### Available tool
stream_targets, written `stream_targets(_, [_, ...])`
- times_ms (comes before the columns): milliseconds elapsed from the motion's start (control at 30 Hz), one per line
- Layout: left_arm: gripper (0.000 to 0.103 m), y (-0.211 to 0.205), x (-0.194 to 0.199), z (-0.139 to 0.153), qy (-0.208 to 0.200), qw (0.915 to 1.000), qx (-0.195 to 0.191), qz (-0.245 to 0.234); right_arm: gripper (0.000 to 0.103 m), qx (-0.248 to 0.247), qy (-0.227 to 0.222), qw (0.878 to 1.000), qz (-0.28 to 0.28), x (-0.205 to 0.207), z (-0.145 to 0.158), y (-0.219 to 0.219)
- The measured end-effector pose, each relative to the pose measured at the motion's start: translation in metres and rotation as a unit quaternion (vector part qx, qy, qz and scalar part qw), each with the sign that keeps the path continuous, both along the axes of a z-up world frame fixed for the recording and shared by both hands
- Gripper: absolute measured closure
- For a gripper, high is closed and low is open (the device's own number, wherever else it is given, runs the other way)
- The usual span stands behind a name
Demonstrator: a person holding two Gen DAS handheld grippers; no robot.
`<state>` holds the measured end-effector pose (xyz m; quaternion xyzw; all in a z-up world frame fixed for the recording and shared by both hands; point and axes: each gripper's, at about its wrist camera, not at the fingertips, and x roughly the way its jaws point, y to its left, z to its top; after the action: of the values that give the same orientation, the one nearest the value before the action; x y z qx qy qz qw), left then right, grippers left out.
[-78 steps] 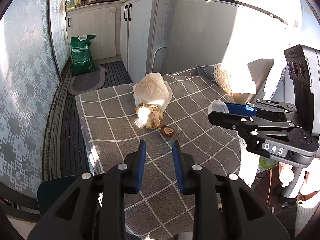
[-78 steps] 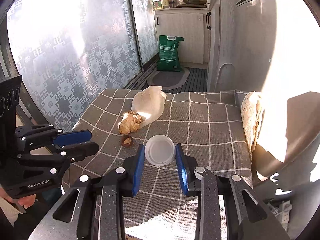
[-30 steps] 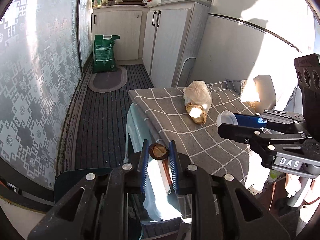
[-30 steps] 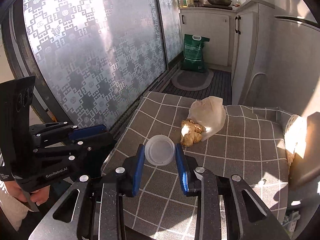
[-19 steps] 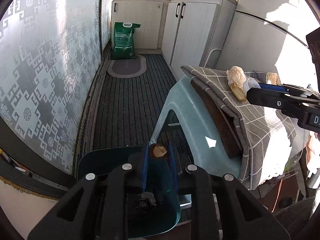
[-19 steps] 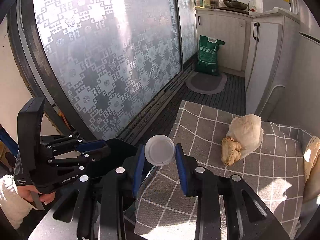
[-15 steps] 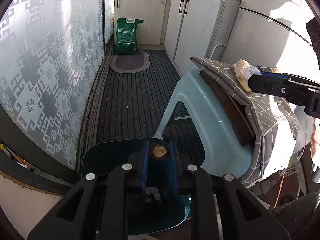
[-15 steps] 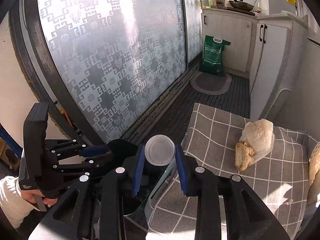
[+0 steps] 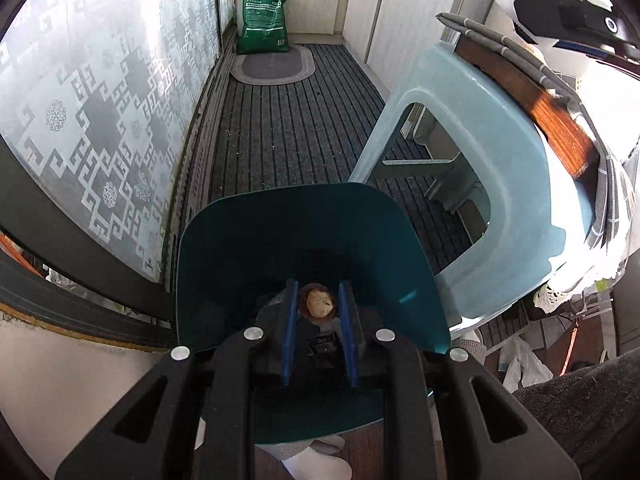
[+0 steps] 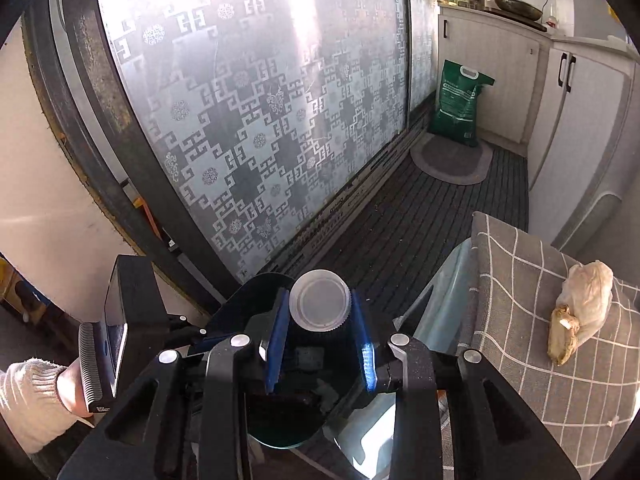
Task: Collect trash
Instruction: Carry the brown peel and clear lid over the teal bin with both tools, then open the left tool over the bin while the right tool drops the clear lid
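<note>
The nut shell (image 9: 318, 305), a small brown scrap of trash, sits pinched between the blue pads of my left tongs (image 9: 317, 300), which I hold directly over the open mouth of the teal bin (image 9: 280, 240) on the floor beside the pale blue stool (image 9: 516, 240). My right tongs (image 10: 320, 322) are clamped on a clear plastic cup (image 10: 320, 306), its round base facing the camera, also above the bin's dark opening. On the checked cloth (image 10: 520, 280) covering the stool's tabletop, a piece of ginger (image 10: 562, 342) lies touching a crumpled plastic bag (image 10: 590, 292).
</note>
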<state>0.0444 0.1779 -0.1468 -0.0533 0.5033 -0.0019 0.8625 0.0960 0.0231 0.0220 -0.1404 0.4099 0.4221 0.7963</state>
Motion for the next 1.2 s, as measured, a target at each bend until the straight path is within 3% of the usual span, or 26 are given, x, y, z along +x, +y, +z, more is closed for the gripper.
stream_targets(200, [0.076, 0.012, -0.008, 0.003, -0.008, 0.9999, -0.001, 0.011, 0.072, -0.021, 0.021, 1.0, 0.009, -0.003, -0.022, 0.022])
stream_targets(667, [0.084, 0.035, -0.026, 0.071, -0.089, 0.9953, -0.016, 0.036, 0.072, -0.096, 0.041, 0.994, 0.034, -0.019, -0.089, 0.057])
stream_targets(1200, [0.088, 0.037, -0.033, 0.114, -0.139, 0.9891, -0.023, 0.042, 0.072, -0.157, 0.086, 0.982, 0.051, -0.026, -0.155, 0.06])
